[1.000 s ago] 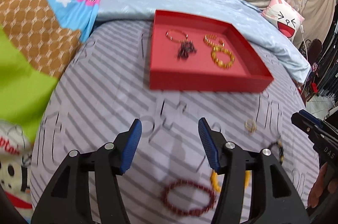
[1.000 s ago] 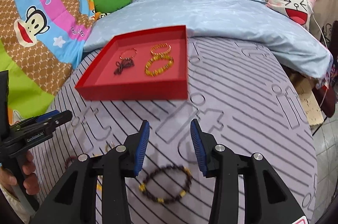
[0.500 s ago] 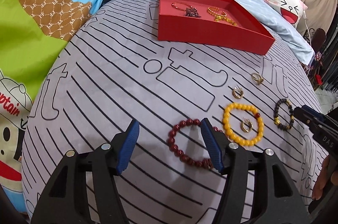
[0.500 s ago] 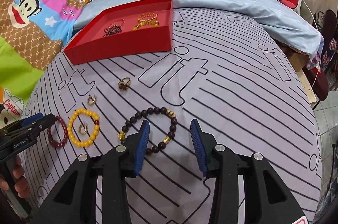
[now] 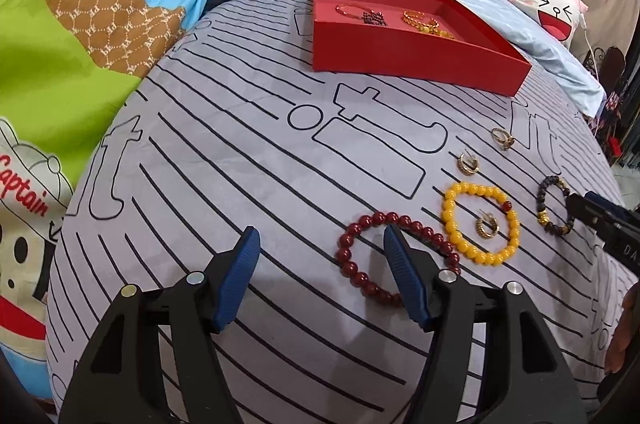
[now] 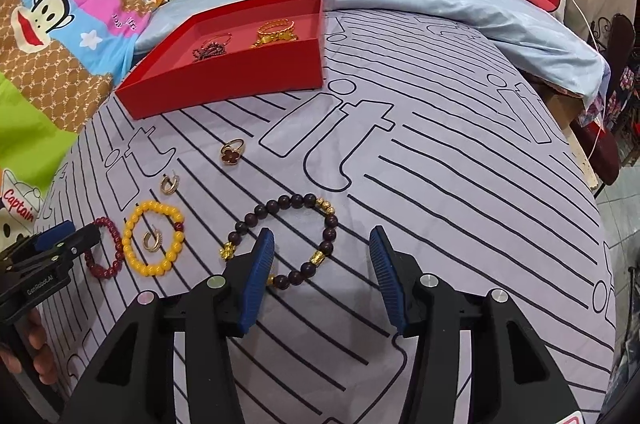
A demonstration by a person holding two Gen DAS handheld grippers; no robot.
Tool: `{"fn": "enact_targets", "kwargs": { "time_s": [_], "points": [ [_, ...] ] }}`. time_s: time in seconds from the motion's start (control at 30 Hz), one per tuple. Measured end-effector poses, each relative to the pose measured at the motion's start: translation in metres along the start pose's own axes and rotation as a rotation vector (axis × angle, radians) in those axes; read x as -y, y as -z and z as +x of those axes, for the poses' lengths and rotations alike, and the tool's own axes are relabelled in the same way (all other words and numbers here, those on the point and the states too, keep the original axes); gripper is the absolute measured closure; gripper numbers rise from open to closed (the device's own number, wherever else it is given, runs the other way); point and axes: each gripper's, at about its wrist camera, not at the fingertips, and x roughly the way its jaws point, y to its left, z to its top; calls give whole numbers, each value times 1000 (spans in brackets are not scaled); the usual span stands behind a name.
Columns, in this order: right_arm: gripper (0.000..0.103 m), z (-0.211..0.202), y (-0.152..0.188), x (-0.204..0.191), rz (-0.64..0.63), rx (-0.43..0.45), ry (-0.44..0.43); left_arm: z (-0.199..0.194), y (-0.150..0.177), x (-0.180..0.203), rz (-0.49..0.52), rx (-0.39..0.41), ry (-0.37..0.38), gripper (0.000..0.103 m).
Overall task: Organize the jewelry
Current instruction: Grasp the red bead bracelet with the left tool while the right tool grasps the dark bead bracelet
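I have the striped bedsheet spread before me, with the red tray at its far side already holding a few pieces, so by my reckoning I am at the pick-up step for the loose jewelry near me. My left gripper is spread wide, its right finger over the dark red bracelet; it must shift right to straddle the beads. My right gripper is also spread, empty, with the dark beaded bracelet partly between its fingers. The yellow bracelet rings one gold earring.
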Motion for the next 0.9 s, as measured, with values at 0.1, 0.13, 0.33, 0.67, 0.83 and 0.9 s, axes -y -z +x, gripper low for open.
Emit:
{"fn": "enact_targets", "kwargs": {
  "time_s": [0.1,0.13,0.33,0.67,0.83,0.9],
  "points": [
    [56,5,-1,0,4,-7,1,1,1,5,31,12,-15,46],
    [58,6,0,-1,3,-10,1,2,1,6,38,14,-16,48],
    [76,10,2,-5,-32,1,34,1,0,11,74,25,-11,67],
    [95,10,3,-7,-31,5,10,1,-3,6,48,8,38,95],
    [96,1,3,-9,-17,12,-20,-1,-3,3,13,-16,64,95],
    [96,-5,1,-10,-17,25,-28,-3,-4,2,2,-24,75,95]
  ]
}}
